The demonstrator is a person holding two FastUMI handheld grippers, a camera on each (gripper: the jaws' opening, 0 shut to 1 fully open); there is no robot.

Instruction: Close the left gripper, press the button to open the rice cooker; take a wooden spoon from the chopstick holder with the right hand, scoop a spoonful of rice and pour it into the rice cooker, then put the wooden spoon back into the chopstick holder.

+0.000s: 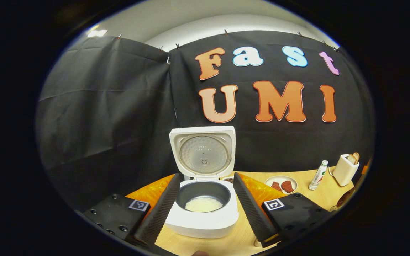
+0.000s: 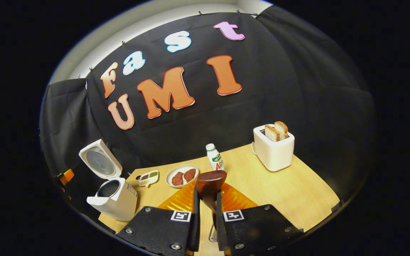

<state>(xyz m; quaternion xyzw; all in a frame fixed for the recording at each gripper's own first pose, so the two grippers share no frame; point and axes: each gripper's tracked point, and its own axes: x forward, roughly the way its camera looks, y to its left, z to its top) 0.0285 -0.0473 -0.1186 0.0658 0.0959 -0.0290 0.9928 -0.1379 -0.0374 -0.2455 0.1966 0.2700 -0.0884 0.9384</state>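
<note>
Two hand-held grippers work a kitchen booth. In the left gripper view, the left hand-held gripper (image 1: 203,199) hangs with its fingers spread wide, holding nothing, either side of the cooker (image 1: 205,213). The cooker's lid (image 1: 203,152) stands fully up and a small patch of rice (image 1: 204,204) lies in the pot, so the button step looks done. Beyond it on the surface (image 1: 222,243) sit a plate (image 1: 280,185), a bottle (image 1: 318,175) and a toaster (image 1: 345,169). The risk here, as a judgement: the open fingers are close to the cooker's body, and a drift forward could nudge it or knock the lid down in the way of the spoon.

In the right gripper view, the right hand-held gripper (image 2: 206,209) is clamped on the neck of a wooden spoon (image 2: 210,183), bowl upward and seemingly empty; a wire holder (image 2: 212,234), partly hidden, shows just below between the fingers. The cooker (image 2: 114,199) stands well apart at the left edge of the surface (image 2: 297,192), with a small dish (image 2: 148,177), the plate (image 2: 182,176), the bottle (image 2: 215,156) and the toaster (image 2: 273,145) farther back. The grip is narrow and low on the handle, so the spoon could twist or slip. Whether it is leaving or re-entering the holder cannot be told; a crooked entry might tip the holder.
</note>
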